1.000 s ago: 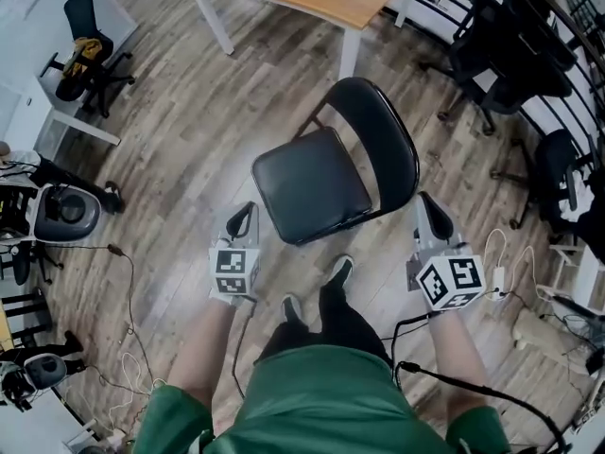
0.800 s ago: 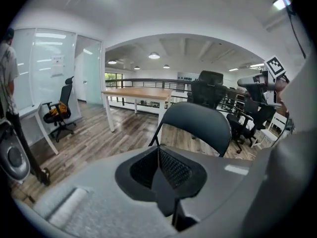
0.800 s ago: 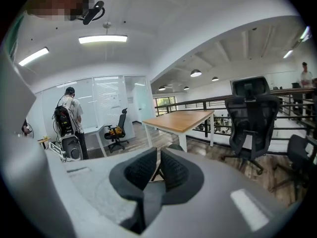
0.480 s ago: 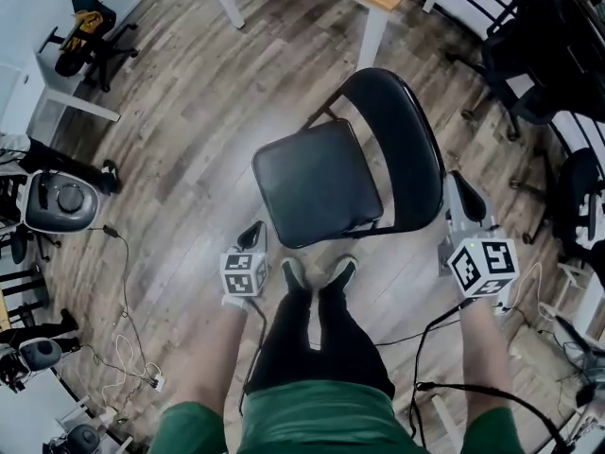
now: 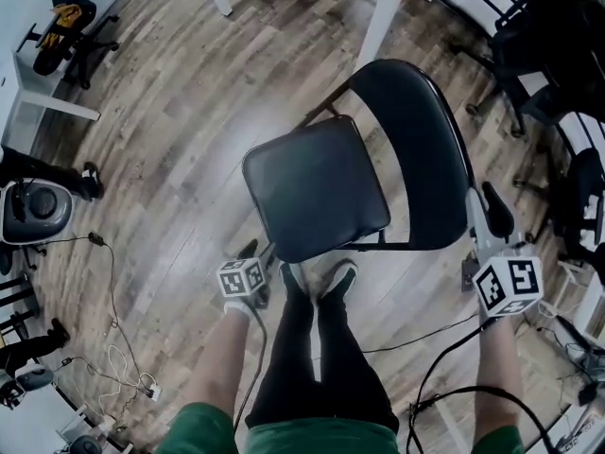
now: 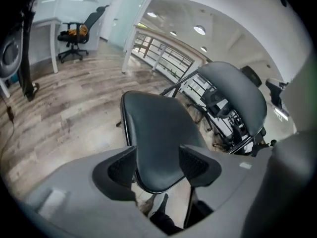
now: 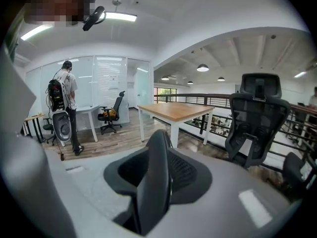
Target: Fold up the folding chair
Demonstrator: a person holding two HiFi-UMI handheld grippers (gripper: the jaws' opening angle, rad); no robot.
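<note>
- The folding chair [image 5: 312, 192] stands unfolded on the wooden floor [image 5: 180, 130], directly in front of the person's shoes [image 5: 338, 278].
- The seat [image 6: 153, 133] lies flat. The backrest [image 5: 421, 149] rises on the far side from the left gripper, towards the right of the head view.
- The left gripper [image 5: 257, 253] sits low at the front edge of the seat, near its left corner, and points steeply down.
- The left gripper's jaws have just been opening. They stand apart, with the rounded front edge of the seat between them. The pads do not press on it.
- The right gripper [image 5: 487, 218] is at the outer edge of the backrest, higher than the left gripper.
- The right gripper's jaws have just been opening. They stand apart, one pad on each side of the backrest edge, which appears edge-on in the gap. The pads are released, with no clamping visible.
- Beyond the chair stands a wooden-topped table [image 7: 176, 112] on white legs. A black office chair [image 7: 255, 120] stands by the railing.
- Black cables [image 5: 435, 334] lie on the floor beside the person's legs.
</note>
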